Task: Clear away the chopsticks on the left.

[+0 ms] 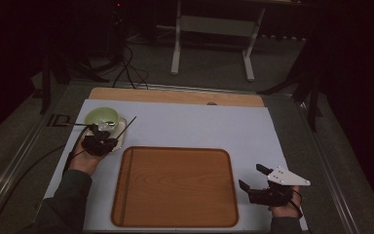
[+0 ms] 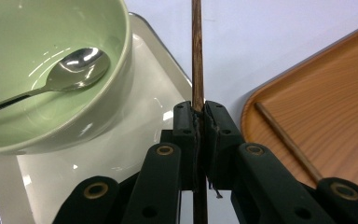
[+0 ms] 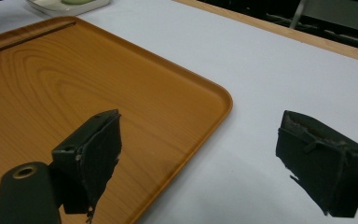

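Observation:
My left gripper (image 2: 199,109) is shut on a dark wooden chopstick (image 2: 196,46), which points away past the pads. In the high view the left gripper (image 1: 106,132) sits at the left, just beside a green bowl (image 1: 101,116), and the chopstick (image 1: 126,126) slants up to the right. The bowl (image 2: 114,88) holds a metal spoon (image 2: 77,63) and stands on a white square plate (image 2: 140,130). A second chopstick (image 2: 284,137) lies in the wooden tray (image 2: 326,107) along its left edge. My right gripper (image 1: 252,176) stands open, with nothing between its jaws, by the tray's right side.
The wooden tray (image 1: 175,187) lies in the middle of the pale mat (image 1: 199,126). In the right gripper view the right gripper (image 3: 200,140) straddles the tray's corner (image 3: 216,100). A desk frame (image 1: 214,24) stands on the floor beyond the table's far edge.

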A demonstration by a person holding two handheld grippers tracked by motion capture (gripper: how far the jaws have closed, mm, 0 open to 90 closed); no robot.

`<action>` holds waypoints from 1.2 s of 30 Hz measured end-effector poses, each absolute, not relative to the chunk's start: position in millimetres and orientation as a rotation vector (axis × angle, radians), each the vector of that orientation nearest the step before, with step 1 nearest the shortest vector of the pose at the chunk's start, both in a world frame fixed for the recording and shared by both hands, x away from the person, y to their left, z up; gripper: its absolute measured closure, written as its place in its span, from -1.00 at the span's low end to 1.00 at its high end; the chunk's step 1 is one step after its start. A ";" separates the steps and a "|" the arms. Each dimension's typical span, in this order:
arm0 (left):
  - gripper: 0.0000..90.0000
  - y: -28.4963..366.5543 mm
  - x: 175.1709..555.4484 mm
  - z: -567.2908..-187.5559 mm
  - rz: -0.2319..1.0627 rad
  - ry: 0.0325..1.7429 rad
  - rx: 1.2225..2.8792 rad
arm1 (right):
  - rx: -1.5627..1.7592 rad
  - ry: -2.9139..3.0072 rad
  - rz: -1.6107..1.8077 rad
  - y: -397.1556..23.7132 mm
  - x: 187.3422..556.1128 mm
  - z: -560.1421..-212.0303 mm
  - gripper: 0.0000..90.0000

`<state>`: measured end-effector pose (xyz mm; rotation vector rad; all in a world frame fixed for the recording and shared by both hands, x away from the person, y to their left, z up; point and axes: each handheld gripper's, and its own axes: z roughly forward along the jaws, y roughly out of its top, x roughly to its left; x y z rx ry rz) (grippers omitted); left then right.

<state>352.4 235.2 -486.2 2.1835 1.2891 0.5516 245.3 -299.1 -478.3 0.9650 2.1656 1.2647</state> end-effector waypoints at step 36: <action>0.88 203.4 311.7 -463.6 0.569 1.300 1.986 | 0.960 2.155 1.275 -299.7 244.0 -477.0 -0.70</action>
